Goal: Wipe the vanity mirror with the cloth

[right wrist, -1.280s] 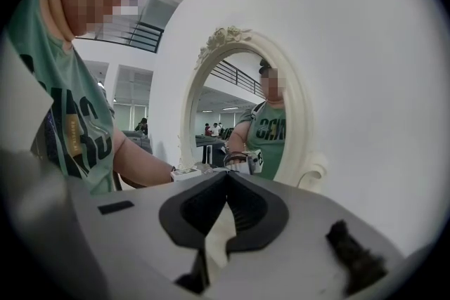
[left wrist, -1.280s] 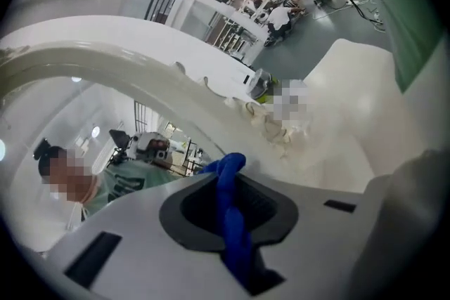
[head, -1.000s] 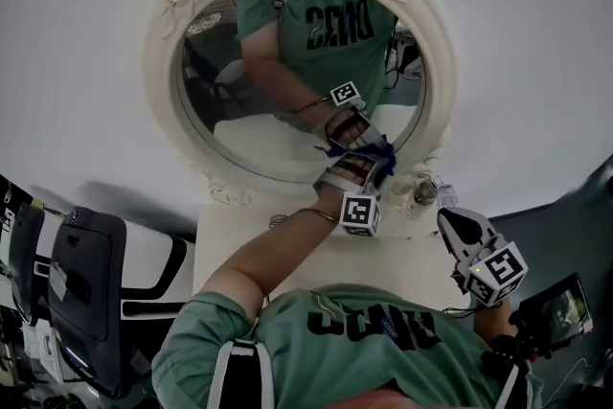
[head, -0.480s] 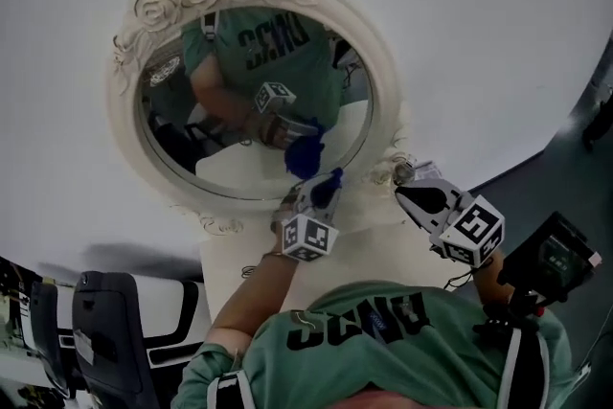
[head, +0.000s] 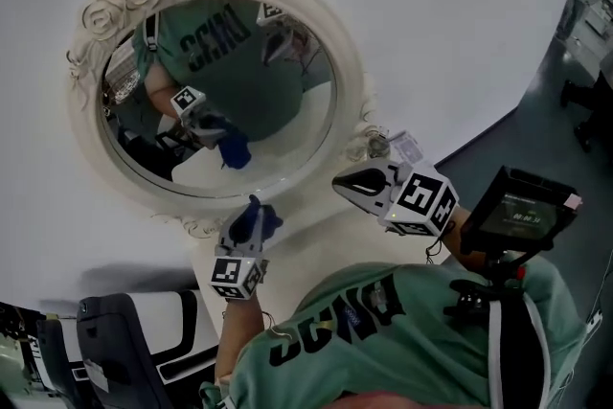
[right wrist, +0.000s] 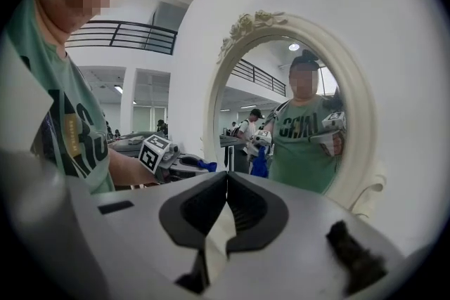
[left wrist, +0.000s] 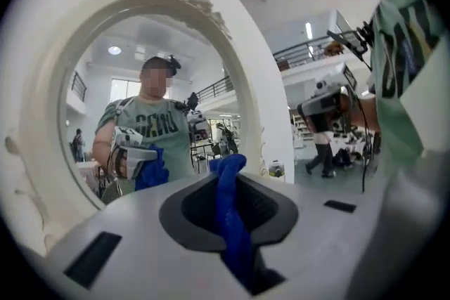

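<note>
Left tongs (head: 247,223) are clamping the blue cloth (head: 261,215) just below the cream rose-carved oval vanity mirror (head: 230,72), off its glass; I'm holding the right tongs (head: 343,184) closed, empty, beside it.

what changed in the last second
The left tool pulled the blue cloth off the mirror glass and back past its lower rim. It stays shut on the cloth; the right tool stays shut and empty beside the frame.
</note>
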`<move>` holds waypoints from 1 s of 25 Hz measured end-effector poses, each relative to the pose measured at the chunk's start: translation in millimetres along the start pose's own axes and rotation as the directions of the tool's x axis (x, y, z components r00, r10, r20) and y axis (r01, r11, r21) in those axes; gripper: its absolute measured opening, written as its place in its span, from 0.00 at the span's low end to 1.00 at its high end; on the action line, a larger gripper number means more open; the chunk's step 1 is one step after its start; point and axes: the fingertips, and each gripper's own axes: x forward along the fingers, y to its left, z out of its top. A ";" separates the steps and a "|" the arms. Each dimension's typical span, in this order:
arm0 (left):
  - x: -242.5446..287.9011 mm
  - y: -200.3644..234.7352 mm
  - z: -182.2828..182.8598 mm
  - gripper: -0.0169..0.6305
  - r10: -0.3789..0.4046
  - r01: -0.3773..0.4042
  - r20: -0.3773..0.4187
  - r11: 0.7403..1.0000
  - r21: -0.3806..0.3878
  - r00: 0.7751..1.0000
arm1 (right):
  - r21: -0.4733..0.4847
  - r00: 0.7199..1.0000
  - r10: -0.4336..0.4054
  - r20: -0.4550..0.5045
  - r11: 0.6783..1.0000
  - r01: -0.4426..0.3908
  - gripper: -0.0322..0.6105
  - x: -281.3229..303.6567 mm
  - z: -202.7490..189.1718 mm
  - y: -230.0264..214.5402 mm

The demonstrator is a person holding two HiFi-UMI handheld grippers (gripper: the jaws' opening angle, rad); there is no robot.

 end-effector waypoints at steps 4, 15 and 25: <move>-34.3 10.3 1.9 0.11 0.016 -0.002 0.072 0.981 -0.192 0.997 | 0.003 0.999 0.048 0.001 0.999 -0.048 0.07 16.6 6.1 12.2; -71.3 -16.9 9.5 0.11 -0.004 0.031 0.110 0.969 -0.244 0.994 | 0.041 0.998 0.065 0.009 0.997 -0.065 0.07 27.7 10.7 21.1; -64.7 -20.0 10.7 0.11 -0.031 0.061 0.120 0.966 -0.252 0.992 | 0.077 0.999 0.043 0.005 0.996 -0.043 0.07 26.6 1.6 14.0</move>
